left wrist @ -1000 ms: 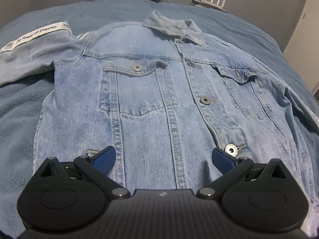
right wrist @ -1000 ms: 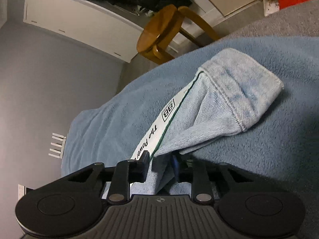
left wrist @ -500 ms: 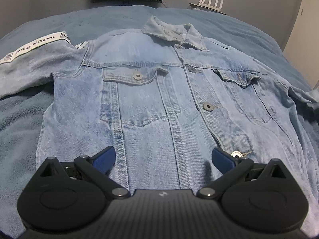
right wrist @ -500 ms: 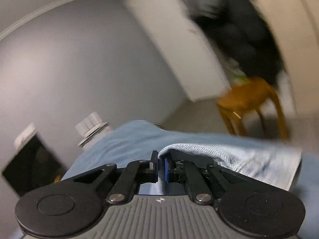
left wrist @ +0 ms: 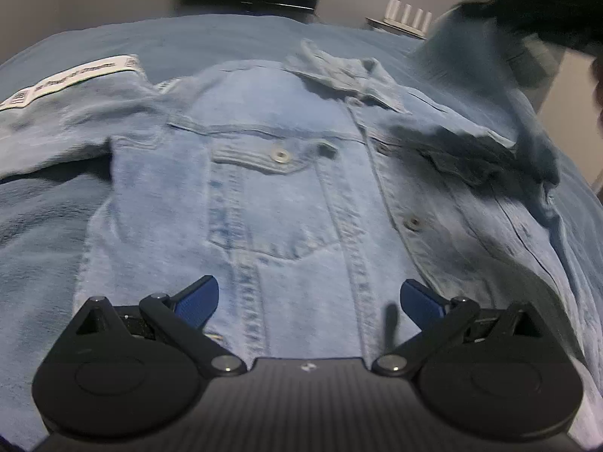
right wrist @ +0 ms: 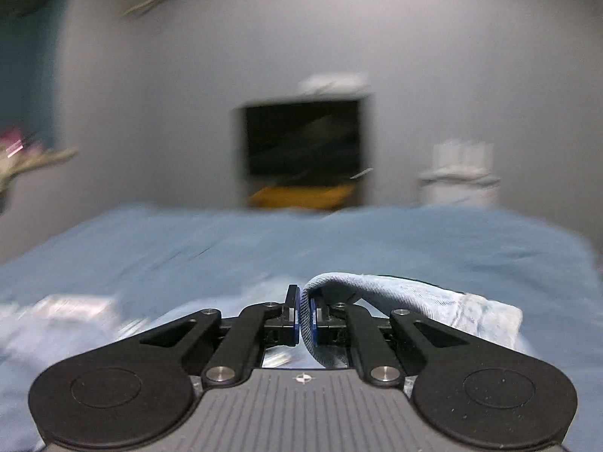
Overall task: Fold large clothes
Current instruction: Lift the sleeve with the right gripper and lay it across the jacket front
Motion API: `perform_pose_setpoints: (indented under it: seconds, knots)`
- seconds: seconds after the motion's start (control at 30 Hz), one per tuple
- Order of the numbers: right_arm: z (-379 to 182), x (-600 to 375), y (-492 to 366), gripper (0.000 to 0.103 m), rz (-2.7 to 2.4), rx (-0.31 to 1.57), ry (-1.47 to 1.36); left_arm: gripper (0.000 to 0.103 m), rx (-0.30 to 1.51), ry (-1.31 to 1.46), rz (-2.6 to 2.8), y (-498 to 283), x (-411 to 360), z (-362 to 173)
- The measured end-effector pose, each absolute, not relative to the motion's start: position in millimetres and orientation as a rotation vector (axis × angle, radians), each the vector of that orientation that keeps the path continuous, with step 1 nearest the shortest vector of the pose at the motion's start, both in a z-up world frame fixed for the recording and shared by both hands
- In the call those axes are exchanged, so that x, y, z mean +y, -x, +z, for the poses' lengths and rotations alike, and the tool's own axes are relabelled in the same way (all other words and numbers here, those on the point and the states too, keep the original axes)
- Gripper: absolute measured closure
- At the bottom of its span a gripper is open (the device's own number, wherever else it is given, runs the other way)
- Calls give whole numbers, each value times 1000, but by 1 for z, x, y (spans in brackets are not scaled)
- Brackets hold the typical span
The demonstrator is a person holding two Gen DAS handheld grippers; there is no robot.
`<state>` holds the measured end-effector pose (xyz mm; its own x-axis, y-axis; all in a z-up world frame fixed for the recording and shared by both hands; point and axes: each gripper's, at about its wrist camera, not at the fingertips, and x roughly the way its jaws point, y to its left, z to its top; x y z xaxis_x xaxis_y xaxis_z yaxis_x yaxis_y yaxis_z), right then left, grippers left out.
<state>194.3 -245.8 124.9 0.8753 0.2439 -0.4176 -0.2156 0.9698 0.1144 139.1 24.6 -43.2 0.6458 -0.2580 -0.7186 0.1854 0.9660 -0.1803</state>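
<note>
A light blue denim jacket (left wrist: 286, 203) lies front up on a blue blanket (left wrist: 41, 233), collar at the far end. Its left sleeve with a white printed strip (left wrist: 71, 79) stretches out to the left. My left gripper (left wrist: 307, 297) hovers open over the jacket's lower front, nothing between its blue pads. In the right wrist view my right gripper (right wrist: 305, 316) is shut on the other denim sleeve (right wrist: 414, 312), whose cuff droops to the right. The left wrist view shows that sleeve (left wrist: 490, 75) raised, blurred, above the jacket's right shoulder, with a dark gripper body (left wrist: 557, 3) above it.
The blanket (right wrist: 188, 241) covers a bed that ends at a grey wall (right wrist: 264, 37). A dark screen (right wrist: 301, 143) and a white router with antennas (right wrist: 459, 173) stand behind the bed. Blanket lies bare to the left of the jacket.
My right gripper has closed on the sleeve, lifted it off the blanket and swung it over the jacket's right side, rolling as it went. The left gripper has stayed open over the hem.
</note>
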Motion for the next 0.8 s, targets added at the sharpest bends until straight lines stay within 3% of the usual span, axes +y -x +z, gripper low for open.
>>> perform_pose_setpoints:
  seconds: [0.1, 0.17, 0.23, 0.27, 0.43, 0.57, 0.6, 0.63, 0.7, 0.8]
  knots:
    - [95, -190, -206, 95, 324, 605, -48, 0, 841, 140, -227, -145, 36, -46]
    - [77, -192, -208, 85, 318, 649, -88, 0, 845, 174, -225, -147, 43, -47]
    - [72, -188, -196, 59, 302, 660, -207, 0, 845, 208, -225, -148, 47, -47]
    - [73, -179, -188, 55, 291, 653, -271, 0, 844, 218, -224, -148, 48, -47]
    - [66, -215, -178, 50, 169, 654, -627, 0, 842, 167, -221, -146, 41, -48]
    - [50, -238, -189, 51, 115, 629, -853, 0, 839, 157, -227, -144, 39, -47]
    - [50, -237, -192, 57, 120, 640, -860, 0, 839, 159, -228, -143, 40, -48]
    - [49, -234, -197, 73, 143, 655, -866, 0, 839, 164, -228, -144, 41, -48]
    - [48, -216, -205, 85, 203, 664, -838, 0, 838, 171, -228, -144, 42, -47]
    - [67, -177, -207, 81, 363, 637, -692, 0, 835, 187, -229, -144, 45, -47]
